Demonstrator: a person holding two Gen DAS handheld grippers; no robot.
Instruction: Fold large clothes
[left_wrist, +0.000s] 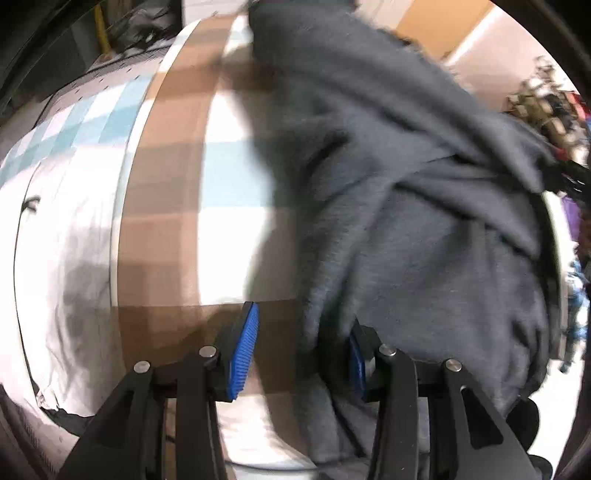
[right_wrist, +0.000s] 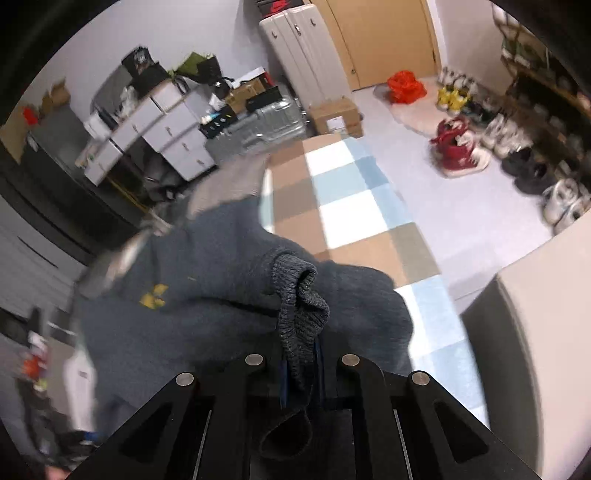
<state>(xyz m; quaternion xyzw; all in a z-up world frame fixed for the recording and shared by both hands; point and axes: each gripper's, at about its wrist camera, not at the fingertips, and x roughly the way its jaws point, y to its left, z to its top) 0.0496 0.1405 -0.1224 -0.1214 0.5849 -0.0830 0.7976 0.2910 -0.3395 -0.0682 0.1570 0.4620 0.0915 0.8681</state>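
Observation:
A large dark grey sweatshirt (left_wrist: 417, 192) hangs bunched over a checked brown, white and light-blue rug (left_wrist: 173, 206). My left gripper (left_wrist: 299, 350) is open; its blue pads (left_wrist: 243, 350) stand apart, and the cloth drapes over the right finger without being pinched. In the right wrist view the same sweatshirt (right_wrist: 207, 295) shows a small yellow logo (right_wrist: 153, 295). My right gripper (right_wrist: 301, 373) is shut on its ribbed knit cuff (right_wrist: 301, 306), which bunches up between the fingers and hangs lifted above the rug (right_wrist: 351, 206).
A white sheet (left_wrist: 70, 258) lies left of the rug. White drawer units (right_wrist: 155, 125), suitcases (right_wrist: 295, 62), a cardboard box (right_wrist: 334, 114) and a wooden door (right_wrist: 388, 40) stand at the back. Several shoes (right_wrist: 458, 144) line the right wall. A pale block (right_wrist: 535, 332) stands near right.

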